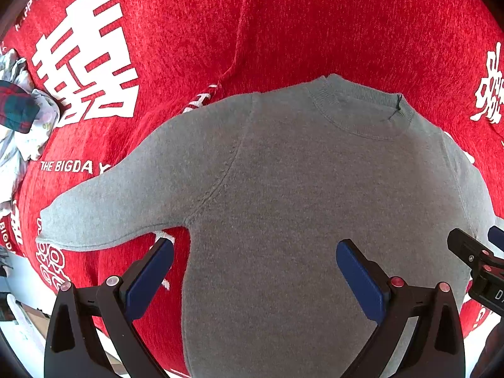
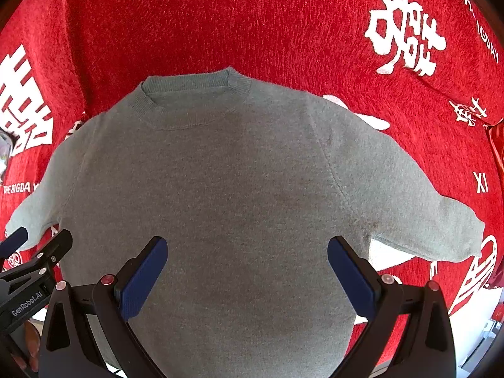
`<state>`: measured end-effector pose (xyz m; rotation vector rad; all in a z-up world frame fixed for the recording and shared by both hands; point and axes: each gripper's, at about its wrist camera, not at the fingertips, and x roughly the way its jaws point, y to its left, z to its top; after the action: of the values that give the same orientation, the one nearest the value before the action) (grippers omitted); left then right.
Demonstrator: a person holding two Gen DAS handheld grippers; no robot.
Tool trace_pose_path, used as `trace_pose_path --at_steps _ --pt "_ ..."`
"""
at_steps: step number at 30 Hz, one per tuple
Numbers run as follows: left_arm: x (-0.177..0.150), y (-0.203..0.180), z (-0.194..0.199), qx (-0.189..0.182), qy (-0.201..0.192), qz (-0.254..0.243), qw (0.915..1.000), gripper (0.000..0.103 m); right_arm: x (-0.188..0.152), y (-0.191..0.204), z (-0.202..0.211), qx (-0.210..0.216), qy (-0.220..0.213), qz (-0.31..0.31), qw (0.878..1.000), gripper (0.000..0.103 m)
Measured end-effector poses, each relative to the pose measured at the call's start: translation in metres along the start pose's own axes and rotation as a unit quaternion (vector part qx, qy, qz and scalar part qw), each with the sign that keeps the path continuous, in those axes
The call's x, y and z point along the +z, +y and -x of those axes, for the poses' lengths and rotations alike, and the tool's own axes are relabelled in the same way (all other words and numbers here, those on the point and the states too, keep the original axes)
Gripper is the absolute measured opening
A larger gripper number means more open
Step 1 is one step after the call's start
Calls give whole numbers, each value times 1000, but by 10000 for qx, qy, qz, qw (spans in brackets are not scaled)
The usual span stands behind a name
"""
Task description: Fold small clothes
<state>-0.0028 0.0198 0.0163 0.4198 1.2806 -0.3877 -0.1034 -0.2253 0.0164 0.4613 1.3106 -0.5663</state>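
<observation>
Grey knit fills the space just ahead of both tools. The left gripper (image 1: 255, 271) stands wide open with nothing between its blue pads (image 1: 151, 280), poised over the lower left of the sweater (image 1: 283, 204); its left pad sits near the armpit notch. The right gripper (image 2: 247, 267) is spread just as wide and holds nothing, over the lower right of the body, and each tool shows at the edge of the other's view.

Further ahead, the sweater lies flat and face up on a red blanket (image 2: 252, 25) printed with white characters, both sleeves out to the sides and the ribbed collar (image 2: 189, 91) farthest away. It looks soft, light and limp, so it should drape and sag wherever it is lifted, and the fuzzy blanket may drag at it. A sleeve cuff or the shoulder seam looks like the soundest pinch point for a first fold inward.

Beyond the left sleeve, a heap of other clothes (image 1: 19, 119) lies at the blanket's edge.
</observation>
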Motion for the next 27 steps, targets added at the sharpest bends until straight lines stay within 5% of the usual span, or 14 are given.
trace_pose_path --at_steps 27 --pt "-5 15 -2 -195 -1 131 9997 103 -4 15 5 113 -75 186 9997 102"
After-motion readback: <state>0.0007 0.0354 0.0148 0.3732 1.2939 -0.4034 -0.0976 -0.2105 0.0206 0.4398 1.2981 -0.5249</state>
